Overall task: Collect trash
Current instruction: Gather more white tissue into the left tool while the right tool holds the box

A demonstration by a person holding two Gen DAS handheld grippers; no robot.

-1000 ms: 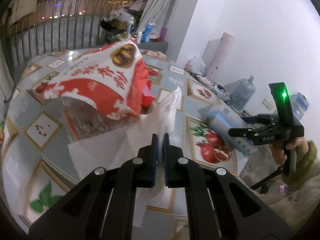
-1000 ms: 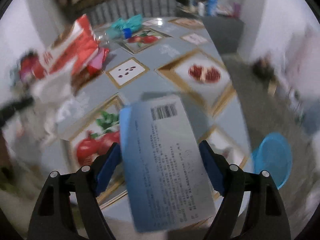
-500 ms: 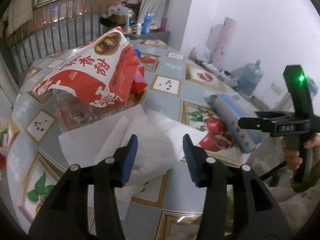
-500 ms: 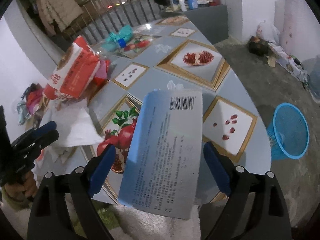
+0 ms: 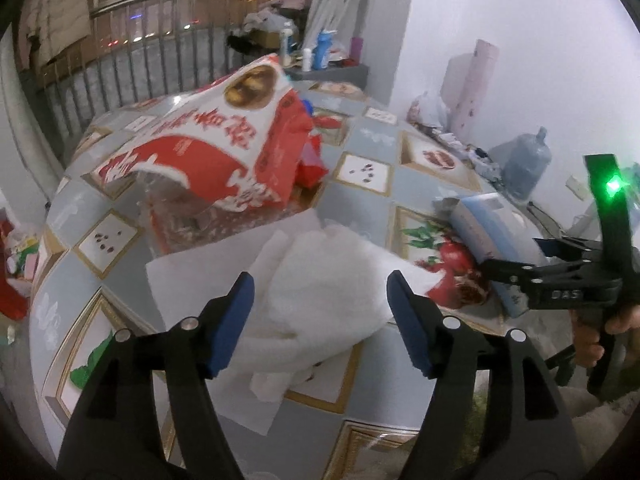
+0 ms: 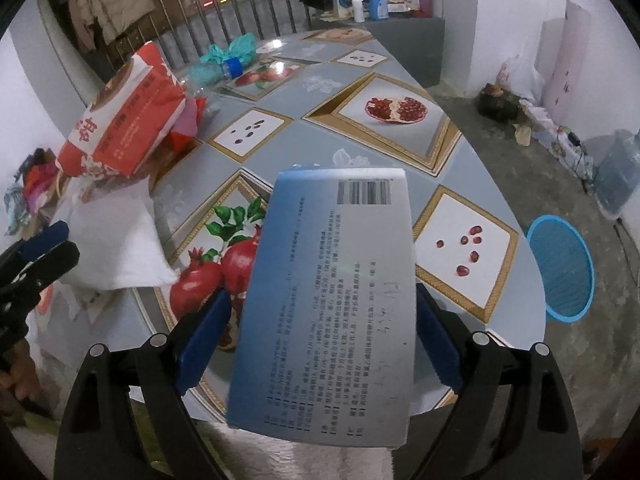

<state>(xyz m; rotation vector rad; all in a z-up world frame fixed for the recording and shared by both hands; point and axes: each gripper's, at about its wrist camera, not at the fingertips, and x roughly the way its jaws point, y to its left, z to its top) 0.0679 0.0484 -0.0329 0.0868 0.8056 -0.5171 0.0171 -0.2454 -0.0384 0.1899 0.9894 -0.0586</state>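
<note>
White plastered walls (image 6: 516, 8) enclose a bare grey concrete floor (image 6: 532, 168). The desk (image 6: 320, 92) wears a grey cloth printed with gold-framed pomegranate pictures. Behind it runs a metal railing (image 5: 132, 60), small coloured lights showing through the bars. A low dark cabinet (image 6: 404, 28) carries bottles. A large water jug (image 5: 526, 164) stands by the wall, and a blue basket (image 6: 560, 268) sits on the floor.

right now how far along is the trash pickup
Early. Nothing visibly sits in the blue bin on the floor yet. In hand: the right gripper is clamped on the blue box. The left gripper jaws are opening over the white tissue, not pinching it. Left: the tissue, red snack bag and plastic bottle.
</note>
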